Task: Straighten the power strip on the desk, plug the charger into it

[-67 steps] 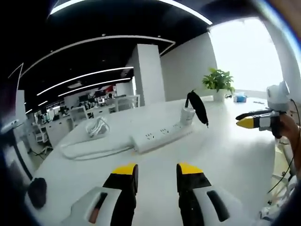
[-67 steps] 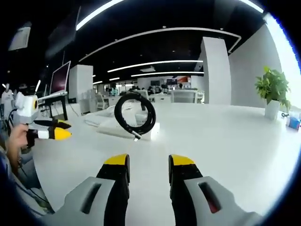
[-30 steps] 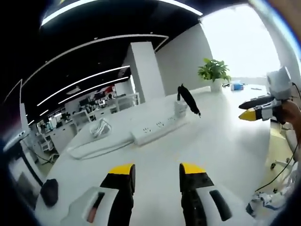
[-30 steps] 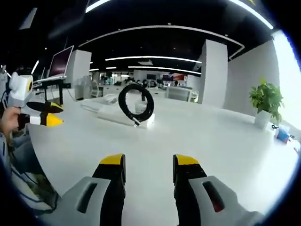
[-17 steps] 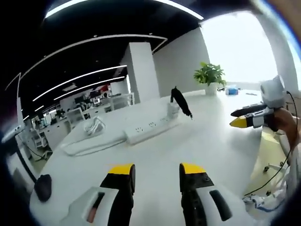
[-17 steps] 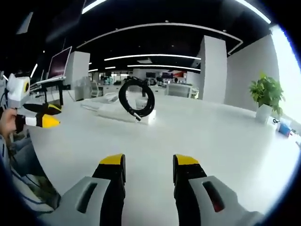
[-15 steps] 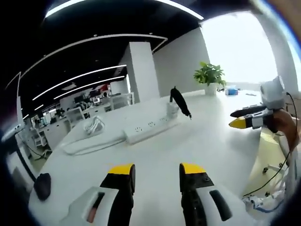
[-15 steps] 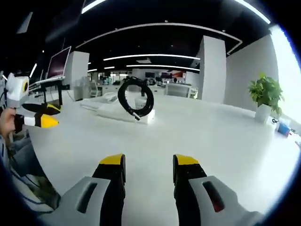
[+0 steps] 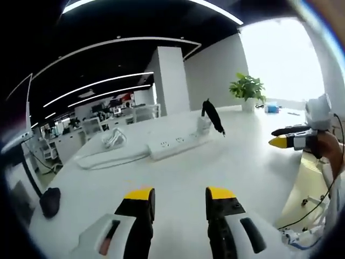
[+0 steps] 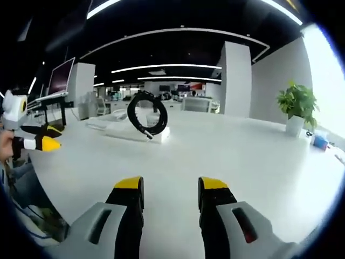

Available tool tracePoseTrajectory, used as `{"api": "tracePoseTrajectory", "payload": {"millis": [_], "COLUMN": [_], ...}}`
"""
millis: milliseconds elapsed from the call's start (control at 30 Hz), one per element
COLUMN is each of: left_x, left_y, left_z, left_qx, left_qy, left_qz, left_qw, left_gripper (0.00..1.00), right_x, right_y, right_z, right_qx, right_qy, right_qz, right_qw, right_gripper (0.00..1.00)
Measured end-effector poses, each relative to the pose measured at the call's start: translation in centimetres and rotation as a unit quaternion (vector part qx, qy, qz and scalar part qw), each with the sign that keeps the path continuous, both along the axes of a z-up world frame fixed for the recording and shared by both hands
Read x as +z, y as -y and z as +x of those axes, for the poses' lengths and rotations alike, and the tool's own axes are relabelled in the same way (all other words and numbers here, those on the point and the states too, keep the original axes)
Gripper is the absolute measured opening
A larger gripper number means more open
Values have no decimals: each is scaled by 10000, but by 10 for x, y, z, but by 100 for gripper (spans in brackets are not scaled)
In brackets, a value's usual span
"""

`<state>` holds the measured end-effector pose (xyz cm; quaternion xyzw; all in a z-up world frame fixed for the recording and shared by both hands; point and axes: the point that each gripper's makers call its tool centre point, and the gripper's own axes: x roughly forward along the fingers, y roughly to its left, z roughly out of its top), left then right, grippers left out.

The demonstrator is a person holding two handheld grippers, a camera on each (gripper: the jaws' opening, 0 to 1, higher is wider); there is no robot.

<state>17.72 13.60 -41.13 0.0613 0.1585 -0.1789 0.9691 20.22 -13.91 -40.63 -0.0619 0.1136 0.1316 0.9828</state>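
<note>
The white power strip [image 9: 178, 145] is lying mid-desk at a slant across the left gripper view, its cord [image 9: 110, 160] trailing off toward a white cable bundle [image 9: 112, 139]. At its far end we're seeing a white charger [image 9: 203, 125] standing with a coiled black cable [image 9: 214, 117]; in the right gripper view the same coil [image 10: 146, 115] is rising above the strip's end [image 10: 135, 132]. Whether that charger is seated in a socket or just resting beside the strip, we cannot tell from here. Our left gripper [image 9: 179, 195] is hovering over bare white desk [image 9: 242, 167], jaws spread, holding nothing, well short of the strip. Our right gripper [image 10: 171, 186] is likewise spread and empty over the desk [image 10: 259, 156], and it's showing off to the side in the left gripper view [image 9: 285, 141]. We're judging this as the approach before straightening; nothing is being touched. Next move calls for bringing both grippers in to the strip's ends and squaring it to the desk edge, then pinching the charger body. A potted plant [image 9: 247, 91] and a dark mouse [image 9: 49, 201] are sitting well clear.
</note>
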Motion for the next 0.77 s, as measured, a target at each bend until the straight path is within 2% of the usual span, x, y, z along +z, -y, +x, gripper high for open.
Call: {"api": "tracePoseTrajectory", "payload": {"millis": [500,767], "left_x": [-11,-8], "left_y": [-5,-9], "left_z": [-2,-2], "left_qx": [232,321], "left_qy": [-200,-145], "left_qz": [-147,-125], "left_qw": [9994,9993], "left_gripper": [38,38], "right_x": [-2,0], "right_y": [6,7], "right_z": [2,0], "right_qx": [-104,-144], "right_qy": [-10,12], "right_qz": [-133,-100], "right_qw": [9999,9998], "right_gripper": [39,39]}}
